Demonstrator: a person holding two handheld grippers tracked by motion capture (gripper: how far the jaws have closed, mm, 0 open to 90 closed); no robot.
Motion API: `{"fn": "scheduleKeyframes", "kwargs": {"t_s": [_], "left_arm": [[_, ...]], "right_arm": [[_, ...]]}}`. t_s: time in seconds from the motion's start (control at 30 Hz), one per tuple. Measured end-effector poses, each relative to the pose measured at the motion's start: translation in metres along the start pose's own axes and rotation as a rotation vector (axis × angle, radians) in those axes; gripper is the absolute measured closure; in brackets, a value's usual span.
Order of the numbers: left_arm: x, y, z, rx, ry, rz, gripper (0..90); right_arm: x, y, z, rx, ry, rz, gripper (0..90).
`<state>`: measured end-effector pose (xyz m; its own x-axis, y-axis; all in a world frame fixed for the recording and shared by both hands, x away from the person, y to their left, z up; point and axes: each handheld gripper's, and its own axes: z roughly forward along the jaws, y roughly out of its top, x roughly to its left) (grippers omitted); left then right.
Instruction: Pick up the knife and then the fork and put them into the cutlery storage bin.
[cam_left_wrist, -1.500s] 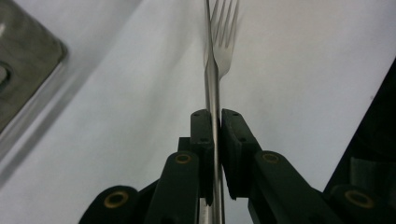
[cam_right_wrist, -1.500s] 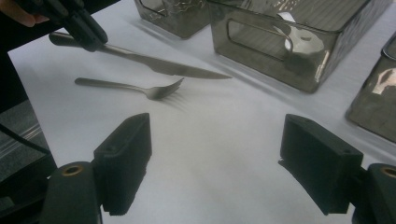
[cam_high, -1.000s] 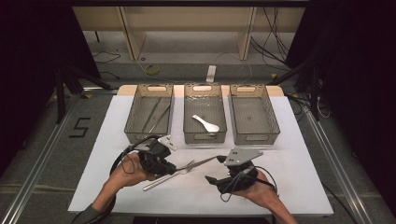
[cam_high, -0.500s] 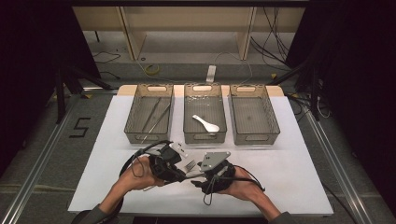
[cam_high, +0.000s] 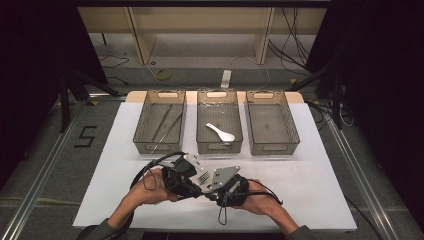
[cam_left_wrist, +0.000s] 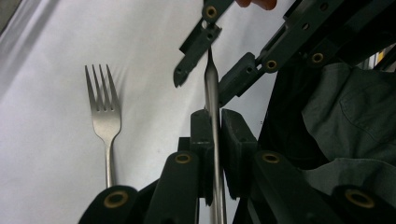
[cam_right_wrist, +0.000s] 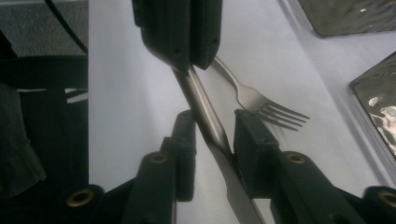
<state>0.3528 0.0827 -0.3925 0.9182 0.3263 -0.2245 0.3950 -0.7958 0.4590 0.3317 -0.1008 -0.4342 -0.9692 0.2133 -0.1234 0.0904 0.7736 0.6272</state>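
A steel table knife (cam_left_wrist: 211, 88) is clamped edge-on in my left gripper (cam_left_wrist: 214, 116), which is shut on its handle. My right gripper (cam_right_wrist: 212, 126) faces it from the other end. Its jaws have just been closing, with the knife (cam_right_wrist: 205, 112) passing slantwise between them and narrow gaps still showing beside the pads. From above, the left gripper (cam_high: 196, 185) and the right gripper (cam_high: 209, 189) meet tip to tip near the table's front middle. A steel fork (cam_left_wrist: 106, 121) lies flat on the white table beside them, also seen as fork (cam_right_wrist: 261, 105) and fork (cam_high: 204, 176).
Three mesh bins stand in a row at the back: the left bin (cam_high: 144, 125) holds long thin steel utensils, the middle bin (cam_high: 200, 125) a white spoon (cam_high: 221, 132), and the right bin (cam_high: 295, 130) nothing. The white table (cam_high: 325, 190) ends just behind my forearms.
The right gripper moved left to meet the left gripper, and its jaws narrowed around the knife. The left gripper shifted slightly right with the knife.
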Motion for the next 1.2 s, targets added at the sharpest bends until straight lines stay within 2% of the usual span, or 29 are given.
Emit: {"fn": "scheduleKeyframes", "kwargs": {"t_s": [0.07, 0.17, 0.3, 0.37, 0.4, 0.47, 0.7, 0.83, 1.07, 1.2], "left_arm": [[0.0, 0.0, 0.002, 0.009, -0.011, 0.005, 83.3], [-0.002, 0.001, 0.002, 0.005, -0.006, 0.009, 82.7], [-0.002, 0.001, -0.001, -0.011, -0.004, 0.004, 80.6], [-0.001, 0.001, -0.003, -0.021, 0.015, -0.005, 78.6], [0.0, 0.0, -0.004, -0.025, 0.026, -0.004, 77.3], [0.001, 0.0, -0.009, -0.053, 0.044, -0.003, 67.6], [0.005, -0.002, -0.024, -0.195, 0.123, -0.042, 45.2], [0.006, -0.004, -0.028, -0.25, 0.157, -0.067, 39.6], [0.015, -0.015, -0.028, -0.291, 0.2, -0.118, 32.8], [0.023, -0.024, -0.025, -0.278, 0.21, -0.149, 31.8]], "right_arm": [[0.003, 0.0, 0.0, 0.019, 0.019, -0.017, 74.8], [0.007, 0.001, 0.001, 0.049, 0.023, -0.056, 79.1], [0.01, 0.002, 0.003, 0.045, 0.042, -0.064, 82.9], [0.008, 0.002, 0.001, 0.044, 0.059, -0.072, 83.3], [0.007, 0.001, 0.0, 0.039, 0.059, -0.066, 83.4], [0.004, 0.0, -0.003, 0.046, 0.041, -0.058, 83.4], [-0.009, -0.009, -0.011, 0.065, -0.006, 0.022, 83.5], [-0.017, -0.015, -0.016, 0.072, -0.033, 0.073, 83.6], [-0.036, -0.028, -0.023, 0.075, -0.097, 0.172, 83.6], [-0.046, -0.034, -0.03, 0.061, -0.139, 0.231, 83.6]]}}
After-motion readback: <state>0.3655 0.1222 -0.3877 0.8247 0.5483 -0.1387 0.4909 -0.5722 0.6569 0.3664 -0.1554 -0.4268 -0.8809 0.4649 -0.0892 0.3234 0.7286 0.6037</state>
